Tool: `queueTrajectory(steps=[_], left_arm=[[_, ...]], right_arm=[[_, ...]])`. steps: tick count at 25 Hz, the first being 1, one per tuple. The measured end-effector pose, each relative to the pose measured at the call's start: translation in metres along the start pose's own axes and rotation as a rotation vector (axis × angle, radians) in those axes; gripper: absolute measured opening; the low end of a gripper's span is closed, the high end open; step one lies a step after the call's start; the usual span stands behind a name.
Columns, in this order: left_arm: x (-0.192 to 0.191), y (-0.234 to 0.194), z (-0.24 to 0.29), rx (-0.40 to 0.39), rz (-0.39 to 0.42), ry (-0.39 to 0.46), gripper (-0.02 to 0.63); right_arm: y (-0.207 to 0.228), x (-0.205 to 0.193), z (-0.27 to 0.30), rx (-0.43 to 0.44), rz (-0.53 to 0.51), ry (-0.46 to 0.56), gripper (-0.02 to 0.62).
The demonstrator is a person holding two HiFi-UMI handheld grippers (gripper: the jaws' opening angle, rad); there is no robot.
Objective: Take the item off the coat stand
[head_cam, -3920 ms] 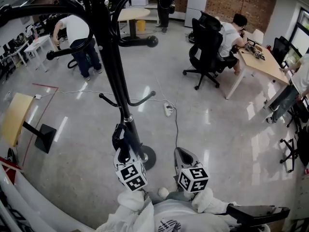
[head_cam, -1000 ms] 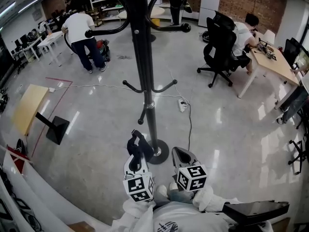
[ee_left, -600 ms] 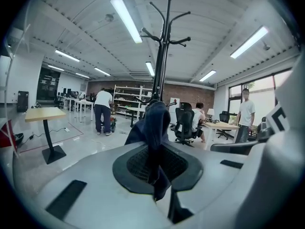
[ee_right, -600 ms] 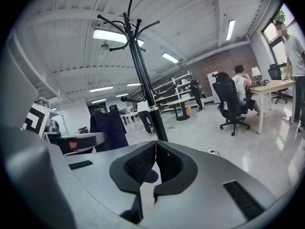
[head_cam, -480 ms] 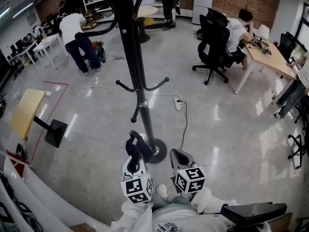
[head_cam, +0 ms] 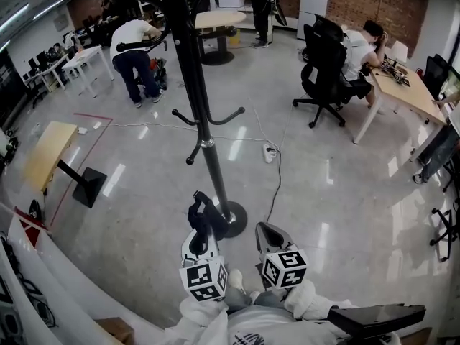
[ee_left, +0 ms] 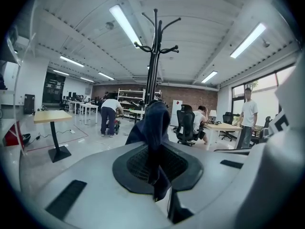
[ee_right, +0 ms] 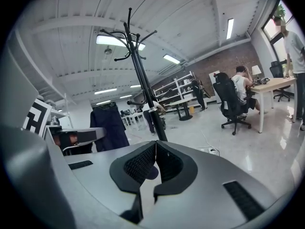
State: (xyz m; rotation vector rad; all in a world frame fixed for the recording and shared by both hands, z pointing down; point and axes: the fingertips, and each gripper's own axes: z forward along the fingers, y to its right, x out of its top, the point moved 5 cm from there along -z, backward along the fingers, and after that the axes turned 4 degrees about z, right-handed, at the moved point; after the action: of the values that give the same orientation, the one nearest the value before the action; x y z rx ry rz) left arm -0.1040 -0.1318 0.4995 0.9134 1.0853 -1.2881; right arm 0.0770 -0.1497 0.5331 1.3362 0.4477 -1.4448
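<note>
- The dark cloth (head_cam: 203, 218) is clamped between the closed jaws of the left gripper (head_cam: 200, 228) and is draped over them.
- It is held off the coat stand (head_cam: 192, 85), low down, just beside the stand's round base.
- The right gripper (head_cam: 269, 236) is held beside the left one; its jaws are pressed together with nothing between them.
- Bare hooks are seen on the stand, above the glossy floor (head_cam: 323, 192).

Navy-blue garment (ee_left: 155, 125), black coat stand (head_cam: 195, 99), pale grey glossy floor (head_cam: 338, 192), black-and-white square markers (head_cam: 203, 279).
</note>
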Motion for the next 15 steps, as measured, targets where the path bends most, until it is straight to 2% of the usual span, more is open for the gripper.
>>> queueTrajectory(steps=[9,15], left_arm=[[0.0,0.017,-0.028,0.012,0.001,0.012,0.023],[0.0,0.019,-0.039,-0.012,0.01,0.018,0.023]], right_arm=[[0.0,-0.006,-0.026,0.021,0.007,0.005,0.012],[-0.011,-0.005,-0.034,0.021,-0.011,0.022,0.013]])
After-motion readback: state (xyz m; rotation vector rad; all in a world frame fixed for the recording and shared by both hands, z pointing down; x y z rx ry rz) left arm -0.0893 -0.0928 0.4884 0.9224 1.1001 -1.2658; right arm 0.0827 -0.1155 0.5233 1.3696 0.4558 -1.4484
